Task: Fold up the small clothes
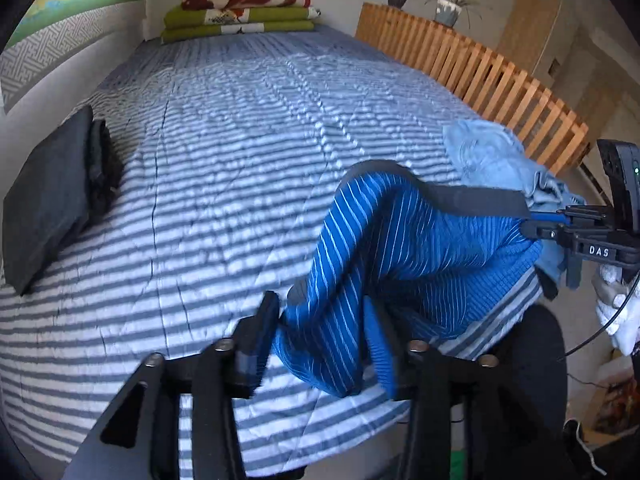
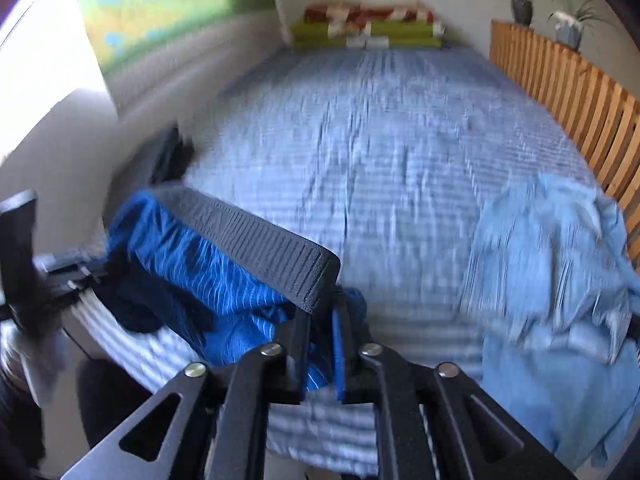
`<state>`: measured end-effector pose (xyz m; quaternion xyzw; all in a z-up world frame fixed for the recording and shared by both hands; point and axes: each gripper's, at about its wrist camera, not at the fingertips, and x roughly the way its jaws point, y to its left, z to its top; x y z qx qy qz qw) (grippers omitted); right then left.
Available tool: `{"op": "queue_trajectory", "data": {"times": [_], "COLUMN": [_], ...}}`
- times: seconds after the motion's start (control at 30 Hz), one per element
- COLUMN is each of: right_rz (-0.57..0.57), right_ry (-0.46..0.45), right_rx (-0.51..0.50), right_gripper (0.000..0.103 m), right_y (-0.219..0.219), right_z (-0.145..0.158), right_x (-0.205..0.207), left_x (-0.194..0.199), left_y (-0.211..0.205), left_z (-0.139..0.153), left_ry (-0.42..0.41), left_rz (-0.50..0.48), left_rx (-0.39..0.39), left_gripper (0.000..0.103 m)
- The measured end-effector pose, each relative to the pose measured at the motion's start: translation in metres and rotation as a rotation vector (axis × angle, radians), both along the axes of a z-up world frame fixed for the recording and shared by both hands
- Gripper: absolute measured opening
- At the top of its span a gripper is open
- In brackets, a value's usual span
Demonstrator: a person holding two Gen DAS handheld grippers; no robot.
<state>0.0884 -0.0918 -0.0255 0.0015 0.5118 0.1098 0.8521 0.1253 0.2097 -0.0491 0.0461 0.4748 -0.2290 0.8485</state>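
Above striped bed: blue striped shorts lifted; right tool clamped on waistband; left tool wide around fabric, grip unconfirmed; pale blue garment alongside.

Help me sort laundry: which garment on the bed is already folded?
The dark grey garment at the bed's left edge, a flat rectangle; the light blue one is crumpled, the blue striped one held up.
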Motion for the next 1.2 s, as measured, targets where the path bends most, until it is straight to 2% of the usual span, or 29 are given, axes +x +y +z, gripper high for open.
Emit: {"op": "queue_trajectory", "data": {"times": [0.07, 0.1, 0.17, 0.27, 0.5, 0.73, 0.9, 0.97, 1.03, 1.07, 1.13, 1.2], "right_rz": [-0.006, -0.016, -0.066, -0.126, -0.118, -0.126, -0.182, -0.192, -0.197, -0.195, -0.185, -0.15], "right_ry": [0.055, 0.085, 0.135, 0.112, 0.054, 0.056, 0.061, 0.088, 0.109, 0.116, 0.129, 0.139], "right_rx": [-0.098, -0.104, -0.025, 0.007, 0.0, 0.03, 0.061, 0.113, 0.15, 0.158, 0.152, 0.129], "right_gripper": [0.022, 0.022, 0.022, 0.022, 0.024, 0.025, 0.026, 0.034, 0.037, 0.038, 0.043, 0.048], "right_y": [0.001, -0.001, -0.014, -0.023, -0.022, -0.026, -0.041, -0.046, -0.047, -0.046, -0.041, -0.033], "right_z": [-0.031, -0.043, -0.056, -0.051, -0.034, -0.041, -0.046, -0.05, -0.053, -0.054, -0.058, -0.063], "right_x": [-0.013, -0.017, -0.019, -0.019, -0.014, -0.002, 0.011, 0.019, 0.025, 0.027, 0.033, 0.038], "left_x": [-0.004, -0.003, 0.002, 0.004, 0.02, 0.027, 0.051, 0.062, 0.071, 0.075, 0.08, 0.081], "left_y": [0.005, 0.007, 0.011, 0.007, -0.004, -0.012, -0.017, -0.024, -0.032, -0.035, -0.041, -0.045], "left_z": [-0.014, -0.019, -0.023, -0.024, -0.014, -0.013, -0.034, -0.045, -0.056, -0.061, -0.069, -0.077], "left_ry": [0.015, 0.023, 0.049, 0.076, 0.121, 0.09, 0.123, 0.148, 0.173, 0.181, 0.188, 0.227], "left_rz": [0.014, 0.033, 0.061, 0.079, 0.066, 0.069, 0.083, 0.078, 0.061, 0.061, 0.048, 0.028], "left_rx": [0.037, 0.044, 0.0, -0.094, -0.226, -0.16, -0.119, -0.099, -0.082, -0.073, -0.053, -0.065], "left_gripper": [0.057, 0.057, 0.057, 0.057, 0.061, 0.062, 0.062, 0.064, 0.072, 0.072, 0.072, 0.072]}}
